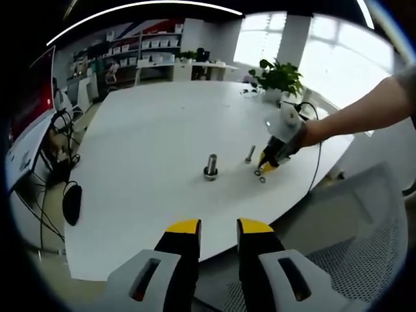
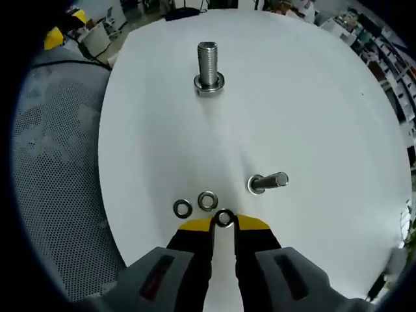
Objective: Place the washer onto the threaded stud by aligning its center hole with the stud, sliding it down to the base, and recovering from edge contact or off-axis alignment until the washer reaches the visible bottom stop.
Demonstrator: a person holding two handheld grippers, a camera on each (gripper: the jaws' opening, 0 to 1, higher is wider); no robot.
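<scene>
Right gripper [image 2: 224, 223] down at the surface [image 2: 312, 104] near its edge, jaws nearly closed around a washer [image 2: 224, 218] at the tips; whether actually pinched, cannot tell. Two more washers [image 2: 195, 205] lying just beside it, a loose bolt [image 2: 268, 182] on its side nearby. Upright threaded stud [image 2: 208, 65] well apart toward the middle, a ring already at its base. Left gripper [image 1: 218, 227] off the near edge, jaws slightly apart, holding nothing. Washer likely light, rigid, thin and slick steel, prone to tipping; best pinched across opposite rim edges, hole kept free. No legible writing or brands.
</scene>
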